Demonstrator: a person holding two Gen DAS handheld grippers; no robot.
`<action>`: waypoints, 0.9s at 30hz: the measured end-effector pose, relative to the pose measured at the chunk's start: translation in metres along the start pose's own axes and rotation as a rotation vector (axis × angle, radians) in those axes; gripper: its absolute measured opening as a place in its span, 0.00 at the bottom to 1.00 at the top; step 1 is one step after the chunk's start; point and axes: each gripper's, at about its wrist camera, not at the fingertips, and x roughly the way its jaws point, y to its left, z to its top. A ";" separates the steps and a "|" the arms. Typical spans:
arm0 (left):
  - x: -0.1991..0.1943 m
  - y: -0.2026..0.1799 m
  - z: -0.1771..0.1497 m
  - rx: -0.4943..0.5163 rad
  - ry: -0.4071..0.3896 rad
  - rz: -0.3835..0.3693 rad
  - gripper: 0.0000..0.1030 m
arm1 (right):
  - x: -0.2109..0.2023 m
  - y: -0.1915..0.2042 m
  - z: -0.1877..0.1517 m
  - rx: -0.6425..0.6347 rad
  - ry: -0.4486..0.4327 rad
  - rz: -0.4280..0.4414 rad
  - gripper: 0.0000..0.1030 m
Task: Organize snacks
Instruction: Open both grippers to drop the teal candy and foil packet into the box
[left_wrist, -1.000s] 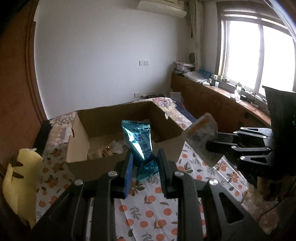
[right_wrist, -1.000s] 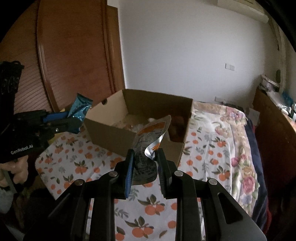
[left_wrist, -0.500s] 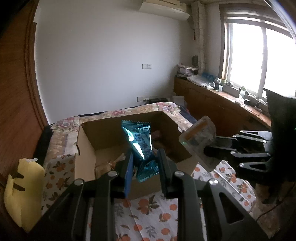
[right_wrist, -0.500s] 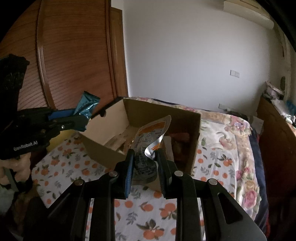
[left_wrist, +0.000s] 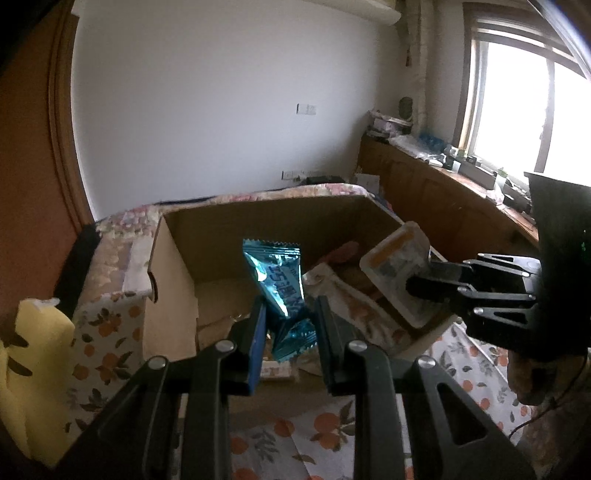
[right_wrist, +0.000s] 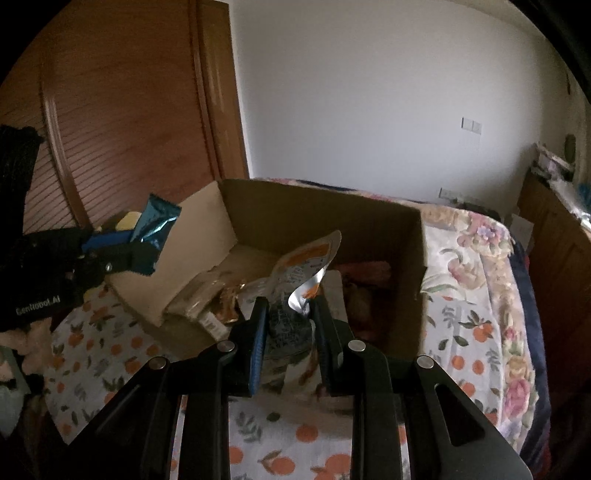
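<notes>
Far left in left wrist view: yellow plush toy (left_wrist: 31, 373) on the orange-print cloth (left_wrist: 110, 343), just beside the cardboard box (left_wrist: 170, 295). Left gripper (left_wrist: 290, 326) fingers (left_wrist: 256, 332) pinched narrow on a blue snack packet (left_wrist: 280, 284), clamped at its lower end, packet sticking up tilted, held over the box's near edge. Box is open-topped, sits on the cloth-covered bed, several loose snack wrappers (left_wrist: 343, 295) lying inside on the bottom. Right of that, the right gripper (left_wrist: 413, 288) comes in from the right side, fingers closed on a pale pouch with orange strip (left_wrist: 397, 273), held over the box's right wall. In right wrist view the same pouch (right_wrist: 295, 291) is squeezed between the fingers (right_wrist: 258, 332), top curling over, above the box (right_wrist: 406, 258) interior. Left gripper (right_wrist: 140, 251) shows at left edge with the blue packet (right_wrist: 157, 219) near the box's left flap. Floral quilt (right_wrist: 491, 280) to the right of the box. Wooden door (right_wrist: 122, 110) behind, upper left.
</notes>
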 end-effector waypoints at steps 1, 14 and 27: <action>0.003 0.002 -0.001 -0.003 0.005 -0.001 0.22 | 0.005 -0.001 0.000 0.004 0.003 0.001 0.22; 0.039 0.008 -0.013 0.010 0.051 -0.004 0.22 | 0.036 0.002 -0.005 0.003 0.050 -0.024 0.22; 0.041 0.007 -0.014 0.020 0.070 0.021 0.23 | 0.039 -0.002 -0.004 0.018 0.060 -0.024 0.23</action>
